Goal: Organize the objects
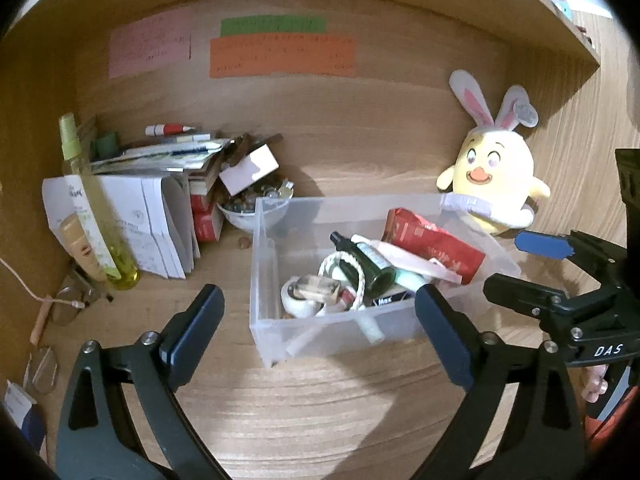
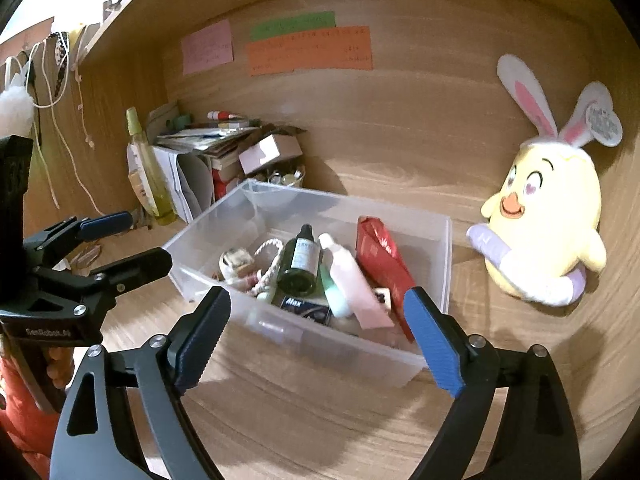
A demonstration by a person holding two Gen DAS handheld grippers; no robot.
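The left tool [image 1: 320,332] and right tool [image 2: 316,332] are held wide open and empty, just short of the clear plastic bin [image 2: 448,240] at 12 o'clock on the wooden table [image 2: 320,420]. Loose clutter at 10 o'clock should be fetched one piece at a time.

The writing on the pink note [image 1: 149,46], the green note [image 1: 273,26] and the orange note [image 1: 282,57] on the back wall is too small and blurred to read. In the clear bin [image 2: 447,248], the lower ends of the dark green bottle [image 2: 301,261], the white tube [image 2: 352,280] and the red packet [image 2: 382,256] overlap one another, and the small items beneath them cannot be identified. The lower frame edge of each wrist view cuts off the arms of the left tongs [image 1: 320,332] and the right tongs [image 2: 318,332], and the yellow plush chick [image 1: 496,176] is partly hidden behind the bin's far corner in the left view.
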